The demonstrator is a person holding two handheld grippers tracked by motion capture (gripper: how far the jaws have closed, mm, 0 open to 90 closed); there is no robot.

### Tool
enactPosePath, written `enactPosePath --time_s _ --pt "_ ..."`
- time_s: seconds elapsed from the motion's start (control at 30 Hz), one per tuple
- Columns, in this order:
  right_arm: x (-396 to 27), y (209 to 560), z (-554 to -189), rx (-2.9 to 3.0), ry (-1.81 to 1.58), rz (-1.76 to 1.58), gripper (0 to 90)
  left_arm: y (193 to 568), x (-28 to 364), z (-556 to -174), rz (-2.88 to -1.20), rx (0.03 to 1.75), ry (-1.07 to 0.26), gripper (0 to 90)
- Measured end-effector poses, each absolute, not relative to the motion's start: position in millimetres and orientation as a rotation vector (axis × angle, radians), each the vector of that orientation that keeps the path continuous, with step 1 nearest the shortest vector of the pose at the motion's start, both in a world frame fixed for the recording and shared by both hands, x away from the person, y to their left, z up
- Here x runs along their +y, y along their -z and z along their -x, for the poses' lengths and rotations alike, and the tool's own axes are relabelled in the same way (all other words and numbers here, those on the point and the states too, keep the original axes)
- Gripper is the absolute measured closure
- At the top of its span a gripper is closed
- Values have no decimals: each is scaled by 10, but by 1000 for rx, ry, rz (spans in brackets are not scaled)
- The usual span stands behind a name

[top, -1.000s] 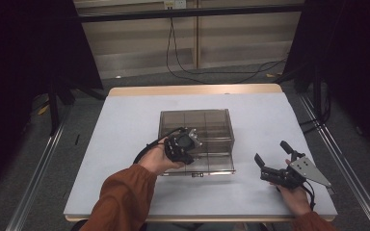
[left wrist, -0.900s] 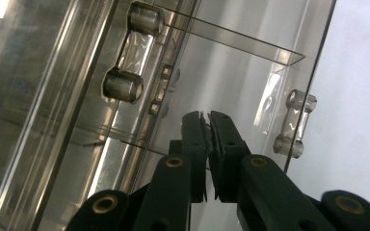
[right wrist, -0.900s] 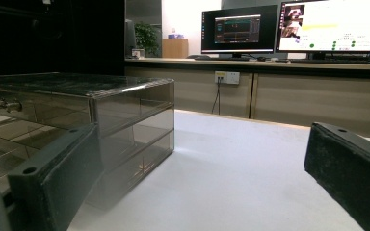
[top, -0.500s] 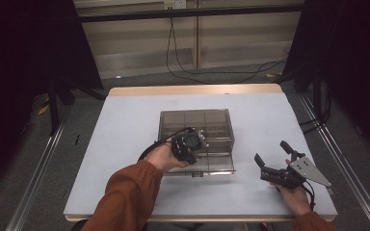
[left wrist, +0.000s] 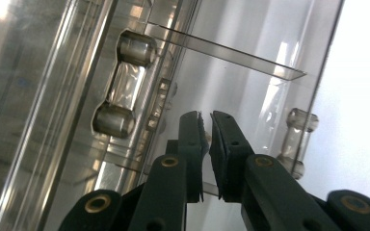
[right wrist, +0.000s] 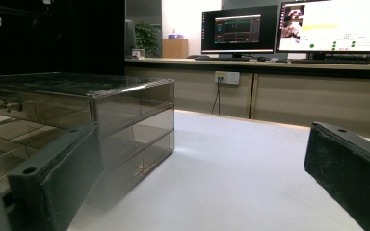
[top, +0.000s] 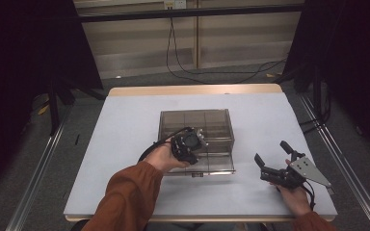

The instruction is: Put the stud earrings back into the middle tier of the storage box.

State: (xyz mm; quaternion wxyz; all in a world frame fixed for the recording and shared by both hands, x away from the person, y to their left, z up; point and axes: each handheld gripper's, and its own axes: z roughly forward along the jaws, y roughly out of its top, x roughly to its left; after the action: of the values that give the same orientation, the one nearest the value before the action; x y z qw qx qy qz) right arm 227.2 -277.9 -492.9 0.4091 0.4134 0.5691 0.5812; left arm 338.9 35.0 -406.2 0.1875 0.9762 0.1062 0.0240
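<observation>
Drawer box (top: 207, 126) against nearly closed left gripper (left wrist: 207, 139) (right gripper (top: 273, 156) spread, apart)

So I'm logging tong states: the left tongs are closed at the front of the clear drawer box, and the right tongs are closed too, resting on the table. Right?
Not quite. The right tongs are wide open, as the right gripper view shows. The left tongs are indeed closed at the front of the clear drawer box, and the right ones do sit low at the table.

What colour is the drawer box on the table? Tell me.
Smoky transparent grey drawer box; clearest in the high view.
</observation>
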Motion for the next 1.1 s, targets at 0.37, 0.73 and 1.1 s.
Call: enactPosePath --time_s 0.37,0.73,1.1 --pt "-2777 4929 -2271 1435 -1465 -1042 0 4017 809 -3301 -2578 378 -79 829" --pt "-2777 4929 -2272 1435 -1465 -1042 0 3956 1547 -3193 -2354 542 -126 822" --pt "-2777 4929 -2272 1434 -1463 -1041 0 4057 1904 -3214 -2284 645 -147 792"
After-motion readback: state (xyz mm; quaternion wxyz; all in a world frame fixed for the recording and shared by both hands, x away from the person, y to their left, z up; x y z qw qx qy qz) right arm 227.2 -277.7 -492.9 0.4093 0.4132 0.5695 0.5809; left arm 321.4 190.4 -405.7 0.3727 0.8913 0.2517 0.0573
